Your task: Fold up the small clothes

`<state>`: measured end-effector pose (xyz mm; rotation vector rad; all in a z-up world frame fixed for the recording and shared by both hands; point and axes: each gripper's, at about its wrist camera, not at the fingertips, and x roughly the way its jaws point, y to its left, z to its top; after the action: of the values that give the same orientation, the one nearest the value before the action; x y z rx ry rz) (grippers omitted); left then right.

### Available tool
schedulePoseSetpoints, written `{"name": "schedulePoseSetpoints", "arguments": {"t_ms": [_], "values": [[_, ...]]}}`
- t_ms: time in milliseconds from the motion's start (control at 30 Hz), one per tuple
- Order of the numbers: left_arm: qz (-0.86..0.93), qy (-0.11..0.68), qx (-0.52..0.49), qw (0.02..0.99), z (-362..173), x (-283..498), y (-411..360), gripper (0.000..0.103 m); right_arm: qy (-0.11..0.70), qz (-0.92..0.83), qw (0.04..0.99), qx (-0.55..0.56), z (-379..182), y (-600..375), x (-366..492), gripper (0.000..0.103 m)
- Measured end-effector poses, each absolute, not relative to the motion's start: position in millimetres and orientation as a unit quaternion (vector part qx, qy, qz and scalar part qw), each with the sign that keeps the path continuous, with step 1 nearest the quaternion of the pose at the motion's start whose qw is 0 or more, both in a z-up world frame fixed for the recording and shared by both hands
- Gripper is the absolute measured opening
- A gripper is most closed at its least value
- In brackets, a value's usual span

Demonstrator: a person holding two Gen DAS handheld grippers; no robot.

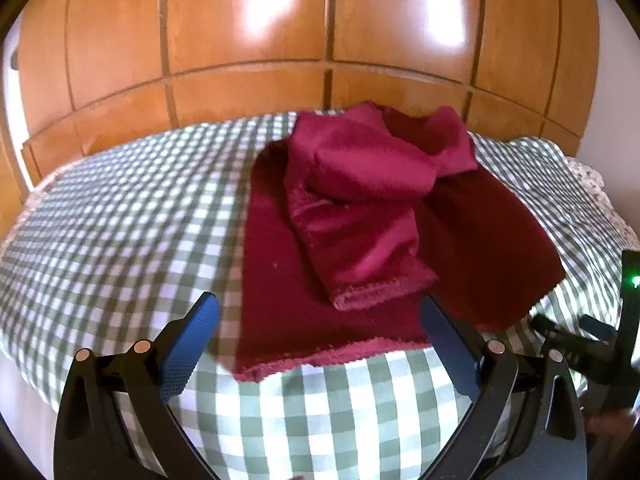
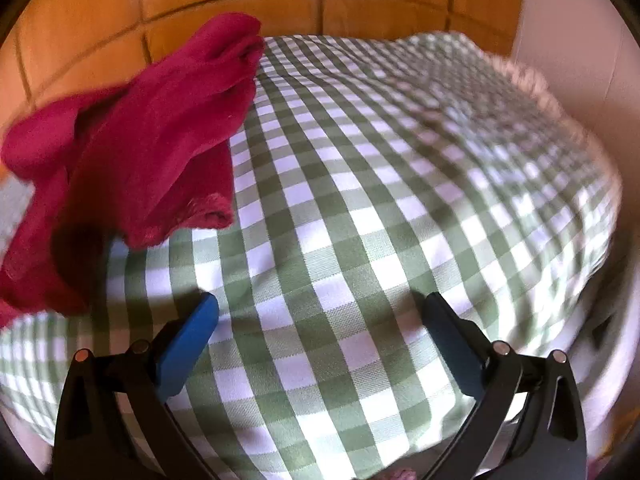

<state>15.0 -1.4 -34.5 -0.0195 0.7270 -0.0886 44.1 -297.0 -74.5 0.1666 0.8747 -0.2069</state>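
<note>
The left gripper [image 1: 318, 336] is spread wide and empty, directly before the near hem of the red cloth [image 1: 360, 216], whose long axis runs away toward the wooden wardrobe [image 1: 248, 40]. The right gripper [image 2: 320, 336], also spread and empty, hovers right of the cloth, farther off, over the checked bedcover [image 2: 380, 200].

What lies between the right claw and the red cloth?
Only bare checked bedspread separates the right claw from the red cloth, seen in the right wrist view.
</note>
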Motion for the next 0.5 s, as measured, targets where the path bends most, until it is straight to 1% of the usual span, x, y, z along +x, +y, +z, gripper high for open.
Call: {"name": "schedulePoseSetpoints", "arguments": {"t_ms": [167,267,367,400,500], "values": [[-0.082,0.373,-0.036,0.924,-37.7,28.5,-3.0,0.098,0.417,-0.104,0.9,0.073,-73.8,-295.9,41.4,0.101],[-0.105,0.368,-0.014,0.924,-34.0,37.2,-16.5,0.097,0.418,-0.104,0.9,0.071,-71.3,-292.9,43.3,0.101],[-0.117,0.365,0.017,0.924,-32.6,52.8,-34.5,0.089,0.421,-0.106,0.899,0.061,-67.9,-290.4,41.9,0.101],[-0.116,0.365,0.027,0.923,-33.0,61.2,-40.3,0.085,0.421,-0.105,0.899,0.058,-66.2,-289.9,43.0,0.101],[-0.101,0.361,0.047,0.926,-31.1,92.1,-53.9,0.084,0.402,-0.112,0.907,0.044,-53.9,-290.7,42.1,0.101]]}}
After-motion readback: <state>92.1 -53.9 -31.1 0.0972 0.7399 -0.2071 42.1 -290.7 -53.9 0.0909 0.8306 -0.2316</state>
